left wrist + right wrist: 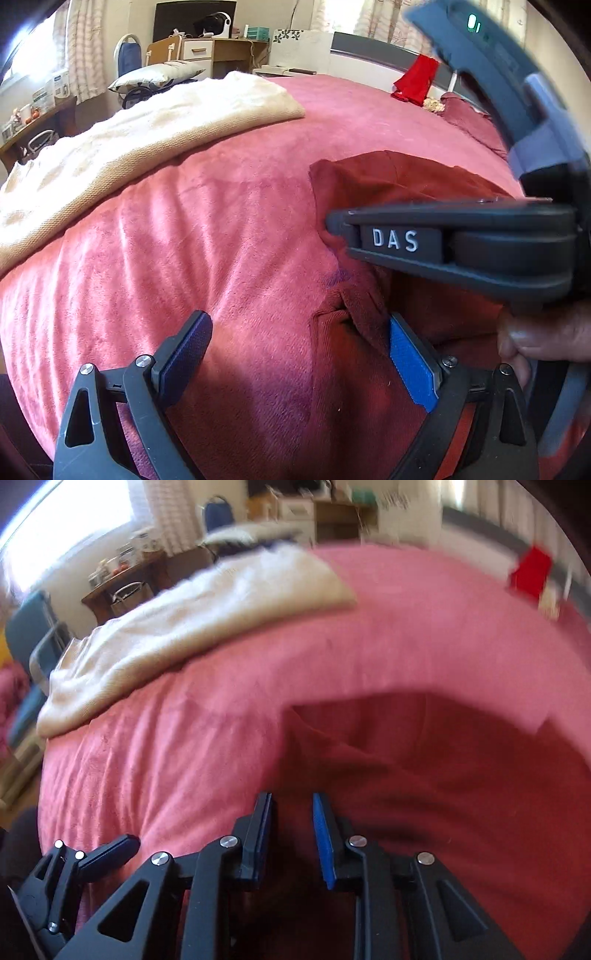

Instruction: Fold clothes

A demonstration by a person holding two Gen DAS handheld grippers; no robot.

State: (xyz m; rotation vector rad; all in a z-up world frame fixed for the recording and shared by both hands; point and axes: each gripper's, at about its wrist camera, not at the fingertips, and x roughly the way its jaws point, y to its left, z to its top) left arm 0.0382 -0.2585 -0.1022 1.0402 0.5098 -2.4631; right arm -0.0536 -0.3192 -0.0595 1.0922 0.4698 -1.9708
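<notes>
One dark red garment [399,181] lies on a pink blanket [207,236] covering the bed, at the near right of the spread, with a single cream blanket [140,136] draped across the far left edge and one bright red cloth [415,79] hanging by the headboard. Two grippers work over the garment. The left gripper [299,354] hovers with its two fingers spread wide, the left blue pad [188,350] over bare pink blanket and the right pad [410,362] touching a bunched fold at the garment's near edge; nothing is caught between them. The right gripper [291,838] has its fingers drawn close together with a narrow gap; its own view is blurred, and it cannot be told from there whether cloth sits in that gap. In the left wrist view, the right gripper reaches in from the right, its tip pressed on the garment's left edge, where the fabric puckers. A hand [535,339] grips its handle at the right edge. One pillow [155,75] rests beyond the bed.
</notes>
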